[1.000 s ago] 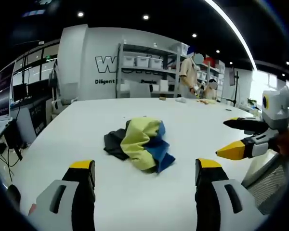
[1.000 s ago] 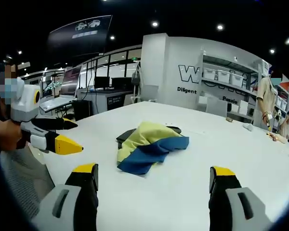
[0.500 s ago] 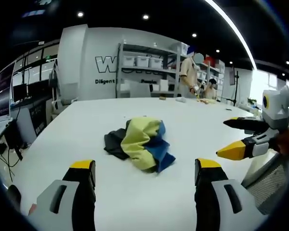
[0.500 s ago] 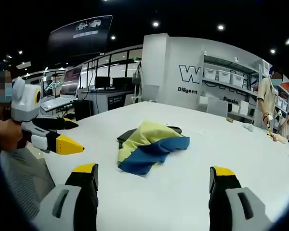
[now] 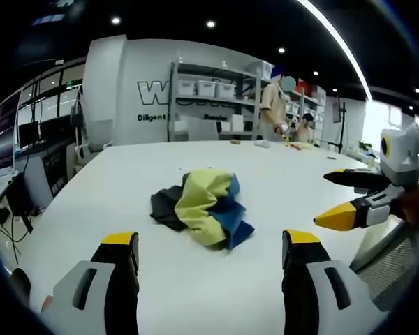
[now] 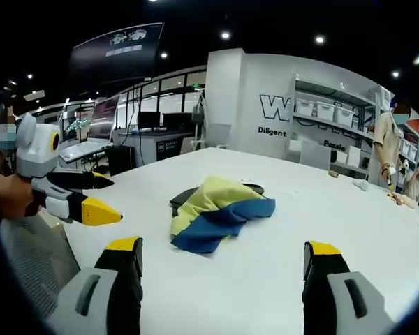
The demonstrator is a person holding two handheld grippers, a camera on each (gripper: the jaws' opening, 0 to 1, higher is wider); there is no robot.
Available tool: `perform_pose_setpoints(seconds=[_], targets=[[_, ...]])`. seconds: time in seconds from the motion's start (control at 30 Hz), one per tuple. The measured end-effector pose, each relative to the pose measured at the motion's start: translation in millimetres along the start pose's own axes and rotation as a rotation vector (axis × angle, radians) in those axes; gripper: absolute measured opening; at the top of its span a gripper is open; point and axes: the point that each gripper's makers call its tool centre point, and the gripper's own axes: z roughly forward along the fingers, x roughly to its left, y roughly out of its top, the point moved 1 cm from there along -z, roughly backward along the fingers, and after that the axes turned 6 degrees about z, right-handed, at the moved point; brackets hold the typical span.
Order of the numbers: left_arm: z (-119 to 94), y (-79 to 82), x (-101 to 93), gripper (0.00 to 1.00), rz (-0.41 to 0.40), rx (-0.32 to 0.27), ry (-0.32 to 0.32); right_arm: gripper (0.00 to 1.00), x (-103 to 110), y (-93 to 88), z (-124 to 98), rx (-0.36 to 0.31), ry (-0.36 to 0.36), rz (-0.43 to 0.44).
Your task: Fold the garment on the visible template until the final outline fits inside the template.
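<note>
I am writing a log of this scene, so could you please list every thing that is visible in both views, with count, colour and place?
garment: one, yellow, blue and dark grey, crumpled in a heap in the middle of the table, touched by no gripper
table: one, white, large, under the garment
shelf unit: one, grey, with pale storage boxes, against the far wall
wall lettering: dark letters on the white wall, partly hidden by the shelf
monitors: several, dark, on desks far behind the table
people: two, standing far off beside the shelves
left hand-held gripper: one, grey and black with yellow tips, jaws apart, short of the garment
right hand-held gripper: one, same colours, jaws apart, short of the garment
</note>
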Motion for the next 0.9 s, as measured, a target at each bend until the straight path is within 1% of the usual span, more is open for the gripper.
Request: perform_pose_setpoints(seconds=[0.57,0.9], targets=[[0.3,0.1,0.1,0.8,-0.002,-0.001,-0.001,0.97,-0.5,-1.0,0.6,0.005,-0.002,0.0],[0.4,-2.6,-1.0,0.79,0.001,0.011,-0.003,0.96,3.4,-3.9,0.2,0.018,0.003,-0.001]])
